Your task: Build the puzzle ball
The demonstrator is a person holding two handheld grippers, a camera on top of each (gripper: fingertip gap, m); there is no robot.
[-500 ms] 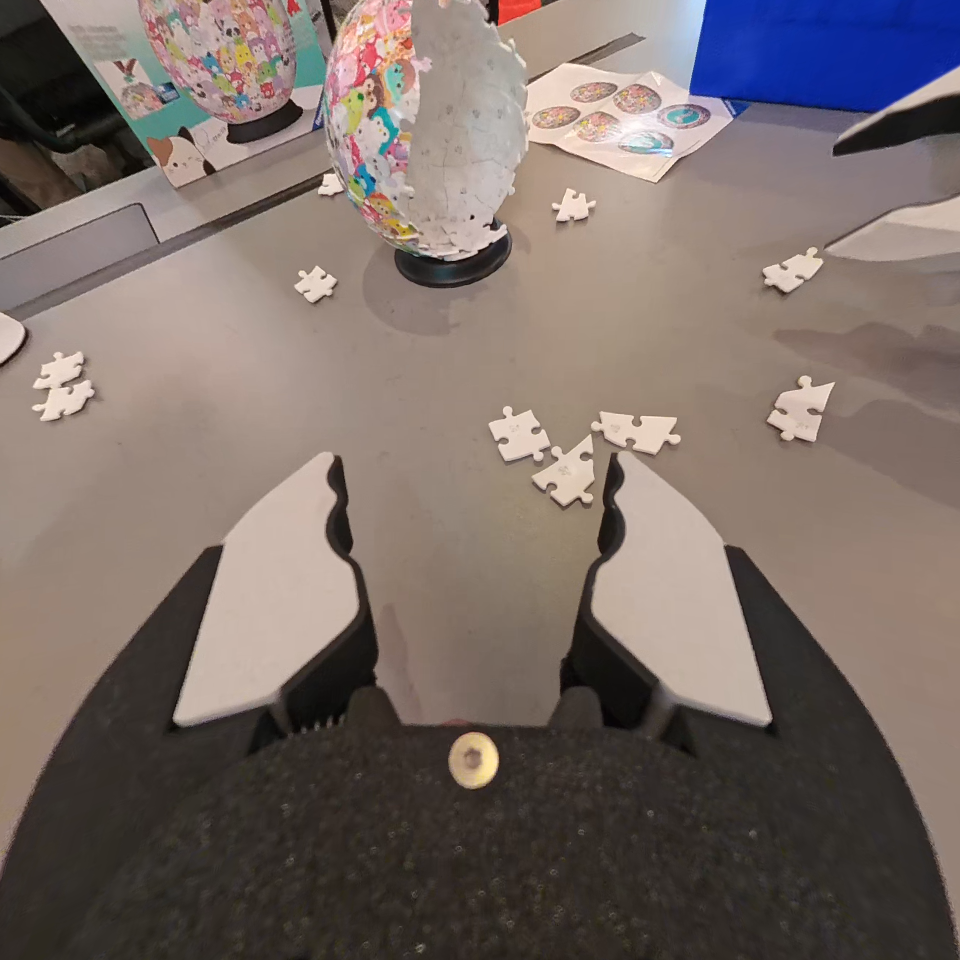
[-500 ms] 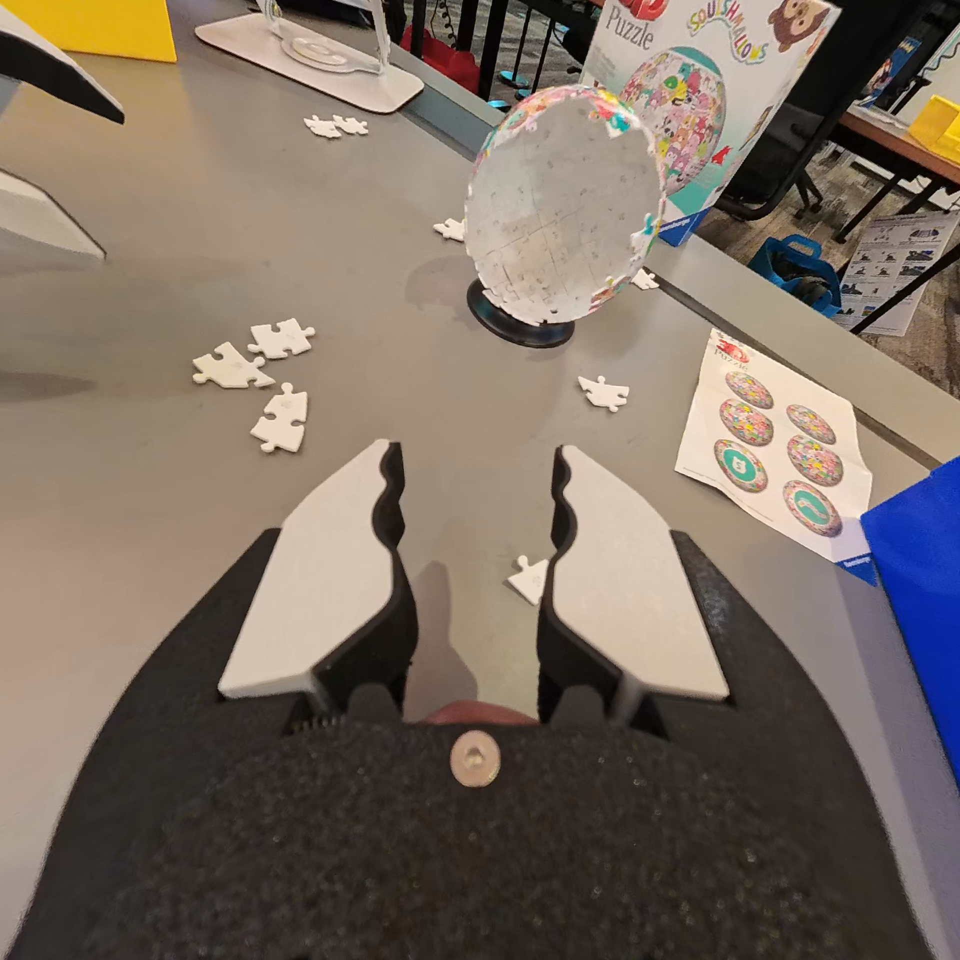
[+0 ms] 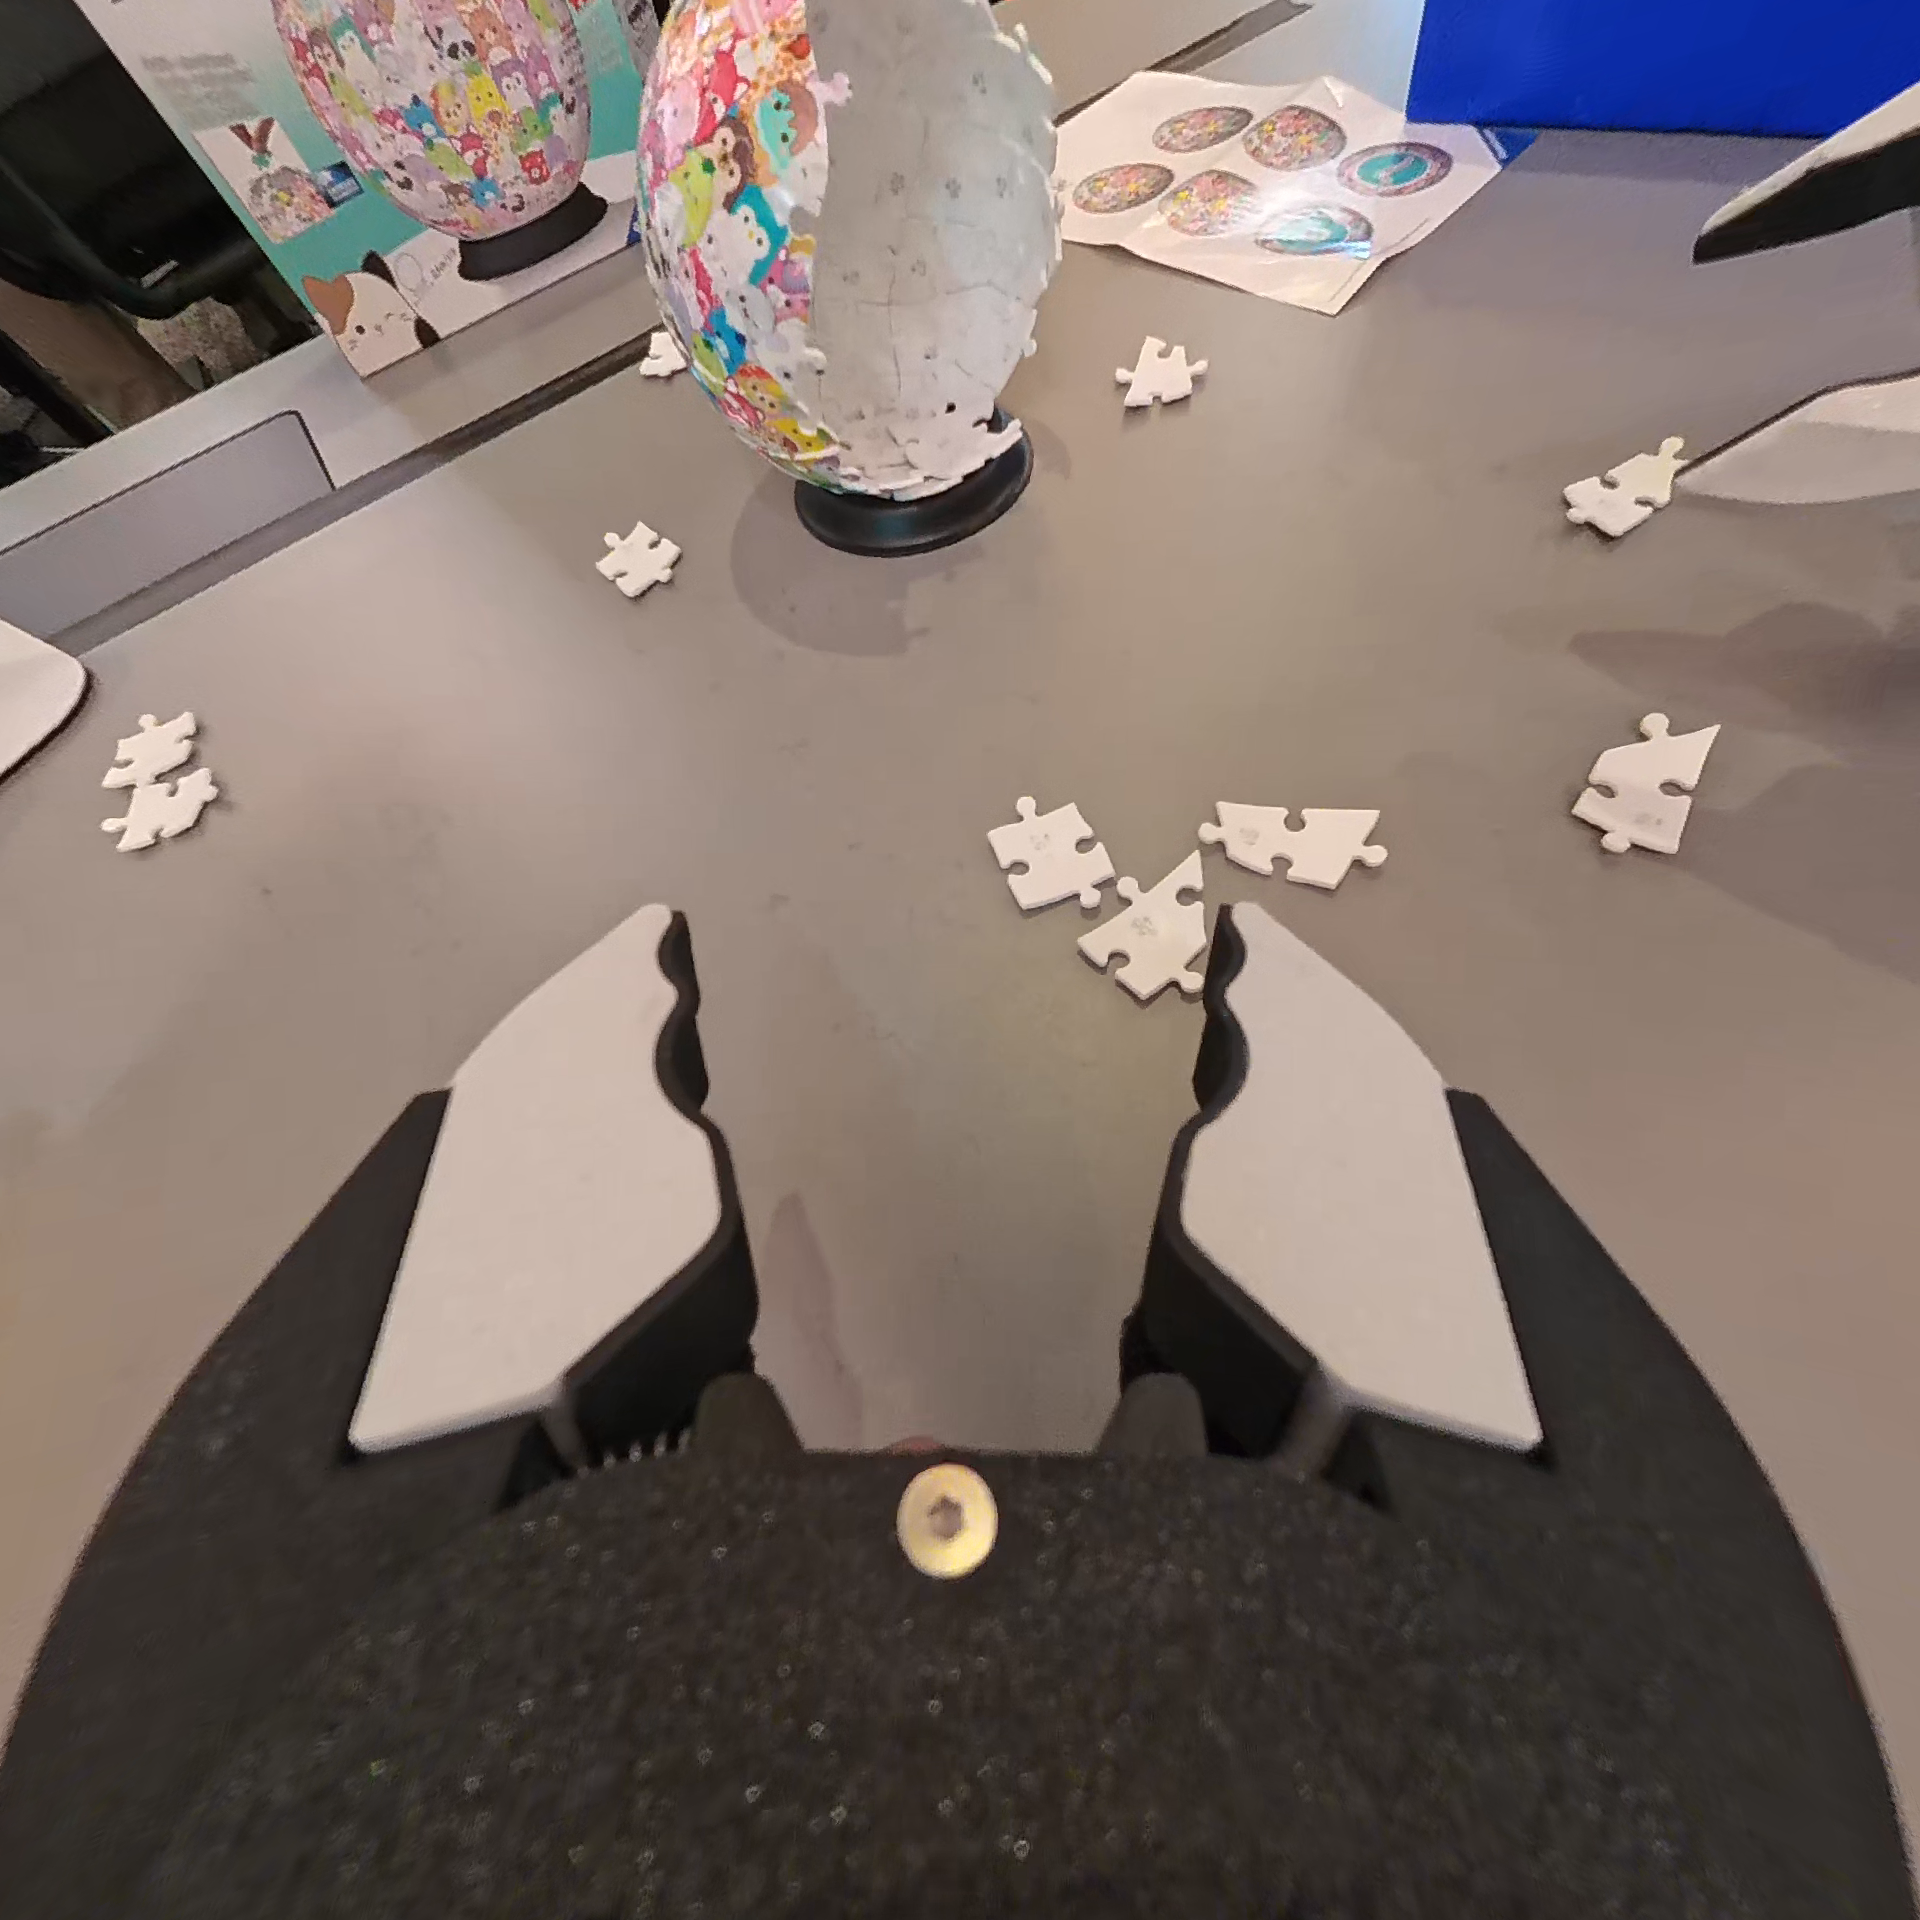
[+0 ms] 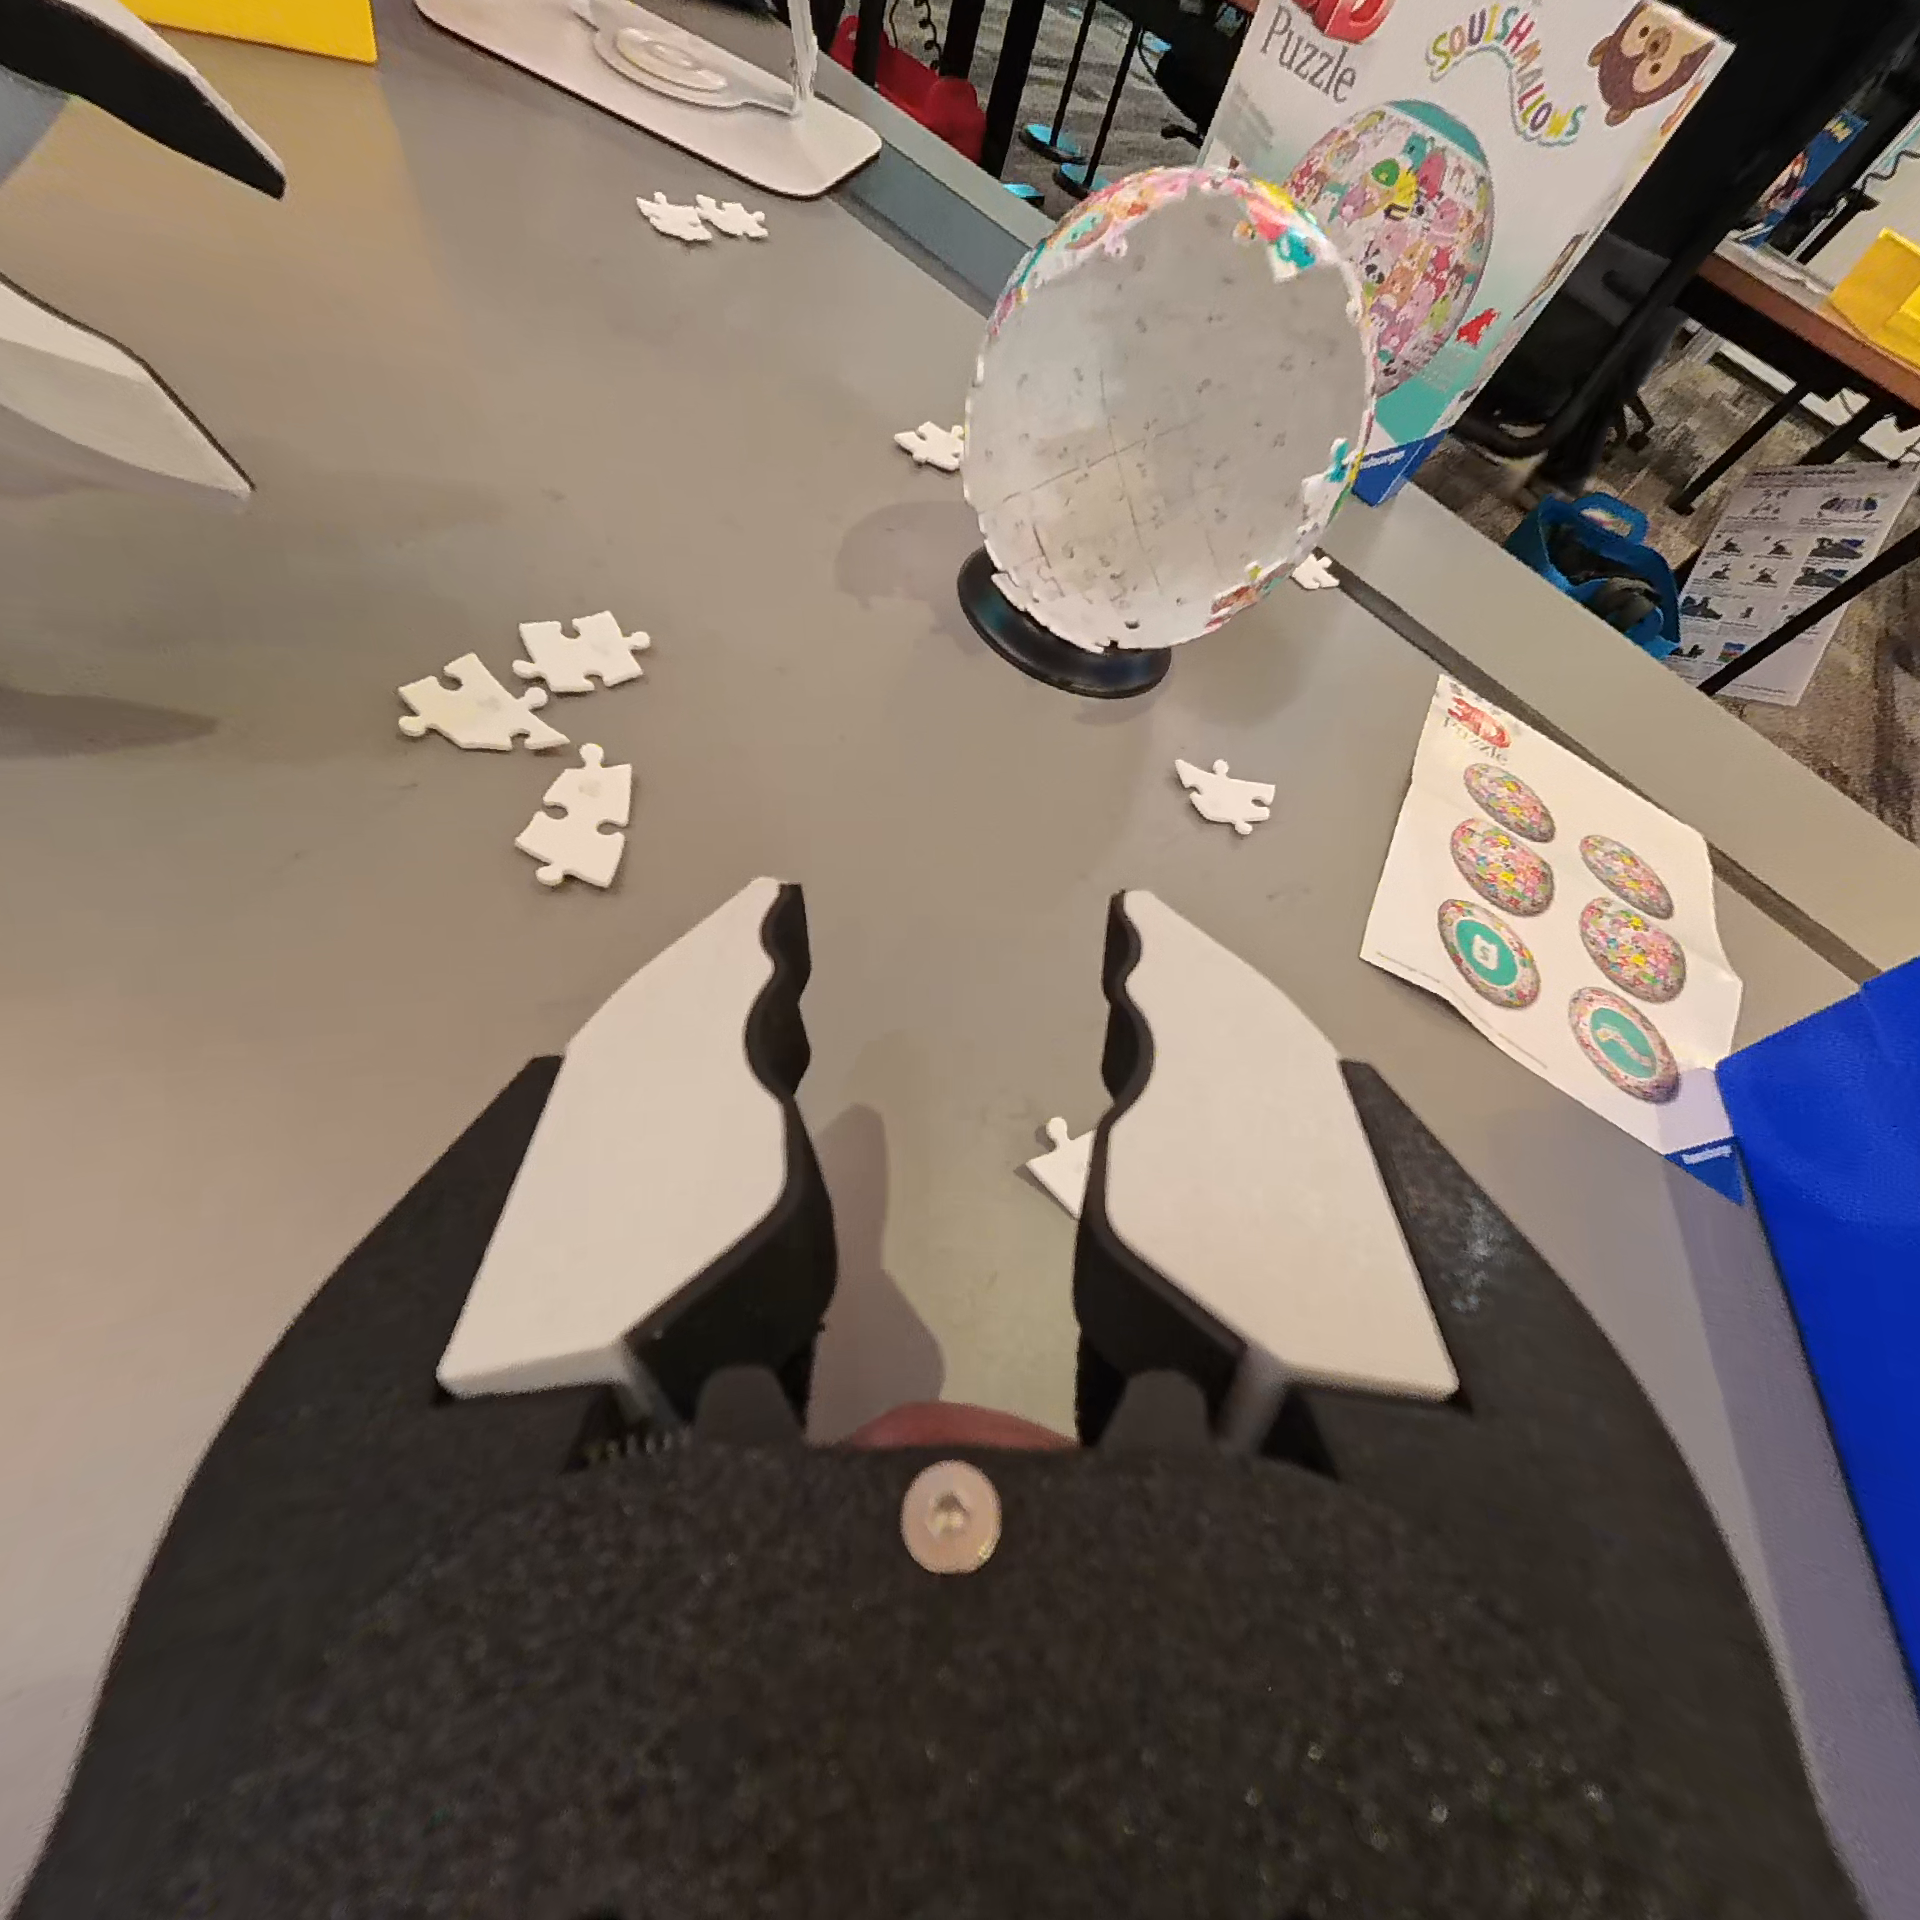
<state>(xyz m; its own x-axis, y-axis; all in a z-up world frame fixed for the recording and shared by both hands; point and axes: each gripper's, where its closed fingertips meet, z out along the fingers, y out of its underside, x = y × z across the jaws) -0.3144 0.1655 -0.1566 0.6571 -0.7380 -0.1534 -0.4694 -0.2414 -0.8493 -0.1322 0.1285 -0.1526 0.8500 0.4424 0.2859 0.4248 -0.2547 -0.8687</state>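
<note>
the left gripper (image 3: 951, 914) hangs low over the grey table (image 3: 520, 935) with its jaws spread wide and nothing between them; a cluster of three white pieces (image 3: 1143, 925) lies just beside its right fingertip. the right gripper (image 4: 951, 899) is also agape and empty, and one white piece (image 4: 1065, 1164) sits half under its right finger, so its full shape is hidden.

farther out, more loose pieces lie face-down on the table: a joined pair (image 3: 1642, 784) to the right, two (image 3: 156, 779) at the far left, singles (image 3: 637, 558) nearer the stand, another (image 4: 1226, 795) by the instruction sheet (image 4: 1538, 914). all show only their white backs, so which piece goes where cannot be told from here.

beyond them the puzzle ball (image 3: 842, 239) stands on its black ring stand (image 3: 914, 499), near the table's far edge. roughly half the shell looks assembled: the printed outside shows in the left wrist view, the pale hollow inside (image 4: 1153, 457) faces the right gripper. the open half is still to be filled, and far fewer pieces lie in view than that gap seems to need. the ball's top is cut off in the left view. the puzzle box (image 4: 1455, 208) stands behind it.
</note>
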